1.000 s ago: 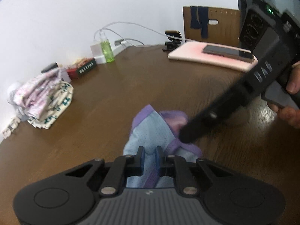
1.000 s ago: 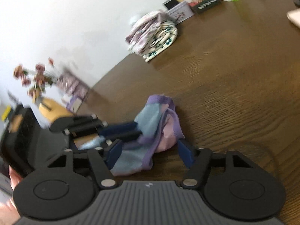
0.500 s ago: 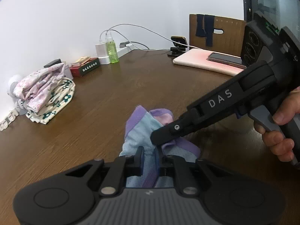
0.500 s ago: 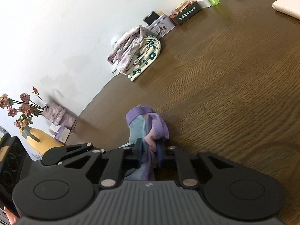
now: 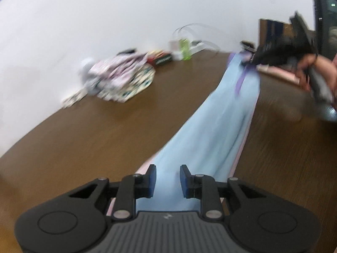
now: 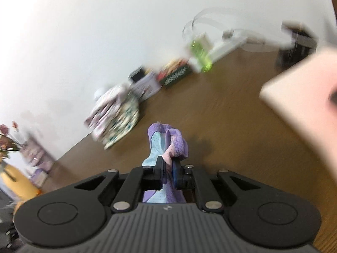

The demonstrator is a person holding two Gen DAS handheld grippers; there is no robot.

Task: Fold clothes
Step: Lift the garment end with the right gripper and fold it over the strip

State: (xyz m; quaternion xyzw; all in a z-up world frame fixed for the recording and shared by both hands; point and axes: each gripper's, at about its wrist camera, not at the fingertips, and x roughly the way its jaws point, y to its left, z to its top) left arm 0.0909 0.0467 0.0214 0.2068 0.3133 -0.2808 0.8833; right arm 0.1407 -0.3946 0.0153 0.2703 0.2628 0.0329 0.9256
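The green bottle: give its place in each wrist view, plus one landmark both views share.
Left wrist view: the green bottle stands at upper centre, at the table's far edge by the wall, right of the dark box.
Right wrist view: blurred, at upper right, again by the wall and right of that box.
Shared landmark: the pile of patterned clothes.

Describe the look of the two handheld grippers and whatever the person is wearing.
Each gripper has a black body with a grey ribbed plate, two round discs, silver pivot pins and a small white logo. The left gripper and right gripper both carry dark blue pads on their fingers. The right one seen from across looks black and blurred. No sleeve or clothing shows beside the bare hand.
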